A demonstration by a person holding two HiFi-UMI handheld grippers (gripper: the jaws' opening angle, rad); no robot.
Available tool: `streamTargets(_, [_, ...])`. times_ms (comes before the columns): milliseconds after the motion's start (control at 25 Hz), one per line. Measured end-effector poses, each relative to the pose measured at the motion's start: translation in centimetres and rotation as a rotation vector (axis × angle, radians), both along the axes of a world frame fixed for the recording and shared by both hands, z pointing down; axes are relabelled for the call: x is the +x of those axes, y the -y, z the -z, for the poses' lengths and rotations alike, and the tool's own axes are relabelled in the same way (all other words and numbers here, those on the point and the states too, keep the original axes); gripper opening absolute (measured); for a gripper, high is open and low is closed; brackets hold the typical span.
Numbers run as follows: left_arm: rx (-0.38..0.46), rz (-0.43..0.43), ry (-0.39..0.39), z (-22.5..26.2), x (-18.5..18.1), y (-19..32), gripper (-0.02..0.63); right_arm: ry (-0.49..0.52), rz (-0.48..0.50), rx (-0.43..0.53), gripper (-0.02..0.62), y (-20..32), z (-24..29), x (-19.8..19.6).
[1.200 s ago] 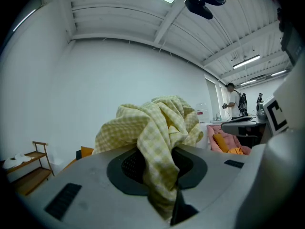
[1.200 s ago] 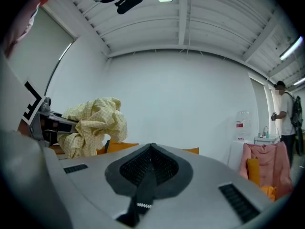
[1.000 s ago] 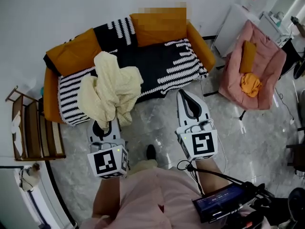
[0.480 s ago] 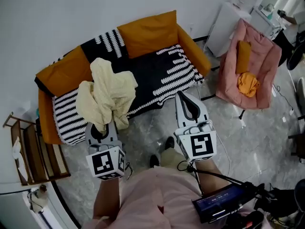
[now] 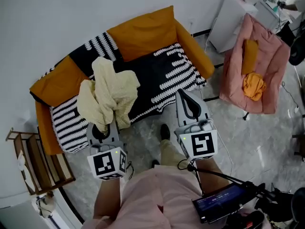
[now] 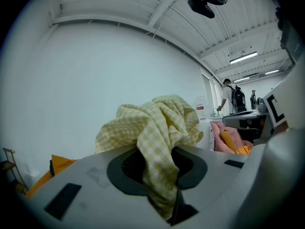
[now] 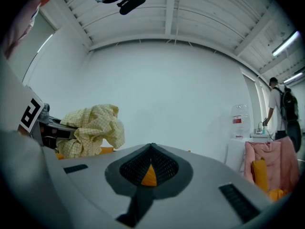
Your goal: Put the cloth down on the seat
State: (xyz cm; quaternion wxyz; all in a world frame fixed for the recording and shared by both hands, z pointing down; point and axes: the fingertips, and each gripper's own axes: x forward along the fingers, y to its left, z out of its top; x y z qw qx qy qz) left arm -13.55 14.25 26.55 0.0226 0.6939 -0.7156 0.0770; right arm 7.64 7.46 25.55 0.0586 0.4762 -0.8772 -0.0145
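Cloth held up at the sofa, not yet set down.
The fingers [image 6: 90, 175] of the left gripper [image 5: 103, 128] are clamped on a fold of the pale yellow checked cloth [image 5: 109, 92], which bunches above them at the front edge of the orange sofa [image 5: 193, 51], probably ready to be lowered onto its black-and-white striped seat cover [image 5: 164, 73]. The right gripper [image 5: 185, 95] is closed and empty, held alongside out of the way.

One cloth [image 5: 108, 92], one sofa [image 5: 143, 32], two hand-held grippers [image 5: 106, 124] [image 5: 183, 94]
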Motion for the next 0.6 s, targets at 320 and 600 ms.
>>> streamTargets(320, [0.047,0.030,0.035,3.1,1.2,8.9,0.097,0.034,0.036,0.039,0.002,10.1,2.2,0.6])
streamTargets(600, [0.110,0.047,0.060,6.6,1.3,14.1,0.098,0.057,0.054,0.110,0.002,15.1,5.0,0.6])
